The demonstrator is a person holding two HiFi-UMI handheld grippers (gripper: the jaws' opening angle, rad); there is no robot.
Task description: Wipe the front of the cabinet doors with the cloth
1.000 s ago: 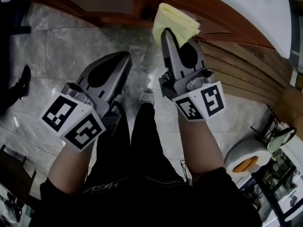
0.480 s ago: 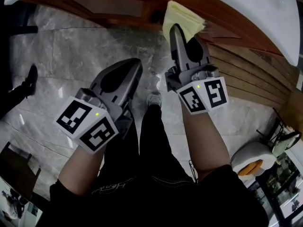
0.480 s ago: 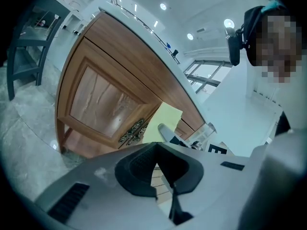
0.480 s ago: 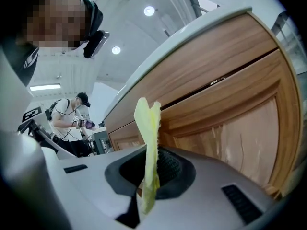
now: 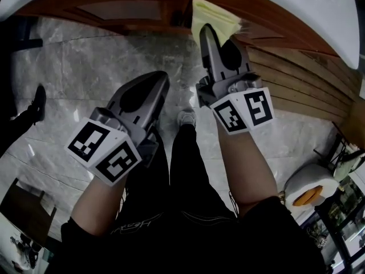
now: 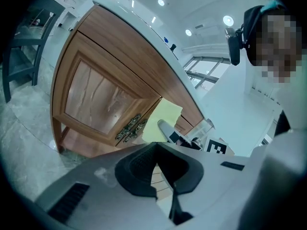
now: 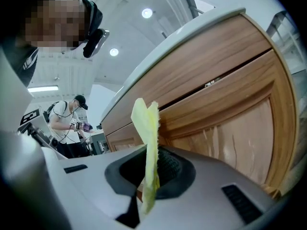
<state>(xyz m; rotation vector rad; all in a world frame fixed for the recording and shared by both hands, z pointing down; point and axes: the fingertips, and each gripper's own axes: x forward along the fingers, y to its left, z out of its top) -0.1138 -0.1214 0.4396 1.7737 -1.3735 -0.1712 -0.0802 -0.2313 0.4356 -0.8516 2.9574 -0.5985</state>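
Both pairs of jaws closed: right gripper pinches cloth, left gripper empty.

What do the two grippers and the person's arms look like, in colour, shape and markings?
The left gripper and the right gripper are alike: grey, tapering bodies with black ribbed pads inside the jaws. Each carries a white cube with black square markers at its rear. No cables show. The person wears a black short-sleeved top and black trousers.

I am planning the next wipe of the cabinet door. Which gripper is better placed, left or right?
Right. The right gripper is shut on the yellow cloth, held up at the cabinet door. The left gripper is shut on nothing, farther from the door.
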